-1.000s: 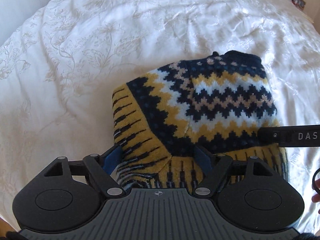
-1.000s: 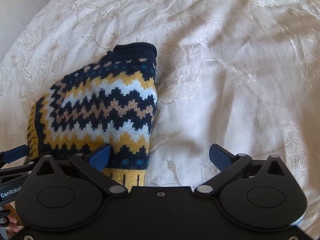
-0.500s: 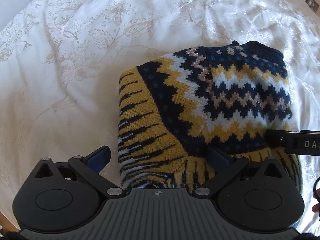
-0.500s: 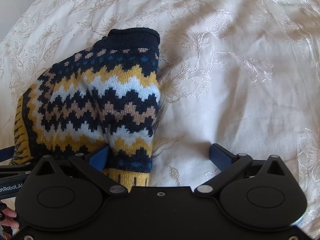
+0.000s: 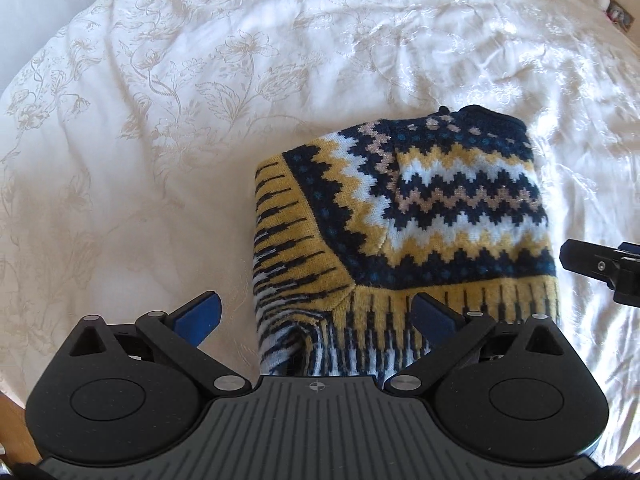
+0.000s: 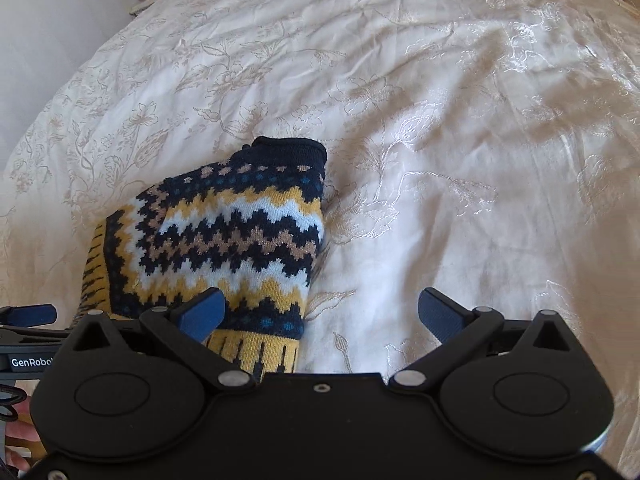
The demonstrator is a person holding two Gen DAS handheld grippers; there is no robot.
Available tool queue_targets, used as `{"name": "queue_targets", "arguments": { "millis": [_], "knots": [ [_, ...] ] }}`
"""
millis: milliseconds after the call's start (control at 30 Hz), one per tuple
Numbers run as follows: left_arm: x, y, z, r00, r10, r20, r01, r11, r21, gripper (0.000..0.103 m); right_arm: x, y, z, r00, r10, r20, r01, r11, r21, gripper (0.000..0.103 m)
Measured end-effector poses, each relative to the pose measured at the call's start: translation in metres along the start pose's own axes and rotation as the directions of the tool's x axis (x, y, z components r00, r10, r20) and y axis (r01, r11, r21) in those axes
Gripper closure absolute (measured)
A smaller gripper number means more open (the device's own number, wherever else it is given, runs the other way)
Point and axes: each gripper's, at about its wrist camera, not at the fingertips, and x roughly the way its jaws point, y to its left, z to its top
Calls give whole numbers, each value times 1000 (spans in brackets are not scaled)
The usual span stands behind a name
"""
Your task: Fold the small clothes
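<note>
Both claws have drawn back from the folded zigzag sweater [image 5: 404, 224], which lies right of centre on the white bedspread [image 5: 160, 120], left claw [image 5: 316, 318] and right claw [image 6: 320, 312] released and empty; lifting away gently should keep the fold intact.

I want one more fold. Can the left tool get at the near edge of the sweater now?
Probably yes. The left tool is open, and the sweater edge lies between its fingers with nothing on top. The right tool stands off to the side.
</note>
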Motion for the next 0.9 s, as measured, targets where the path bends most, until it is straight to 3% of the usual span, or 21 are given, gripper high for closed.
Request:
{"name": "queue_targets", "arguments": {
  "millis": [233,367,533,667,900],
  "knots": [
    [-39,-4,-22,1000,13,24,-13,1000,-23,0,-38,21,-15,996,-1,86,10,995,-102,1],
    [-58,-12,-35,998,49,45,-50,999,13,0,-59,33,-29,988,-76,133,101,977,-188,1],
    [-75,-23,-45,998,38,54,-39,999,15,1,-89,37,-43,973,-90,212,139,964,-226,1],
    [-90,-33,-50,997,49,58,-49,999,12,1,-96,32,-42,991,-48,122,72,976,-205,1],
    [-97,-39,-52,999,40,14,-40,999,-15,1,-97,15,-44,1000,9,4,-9,996,-89,1]
  ]
}}
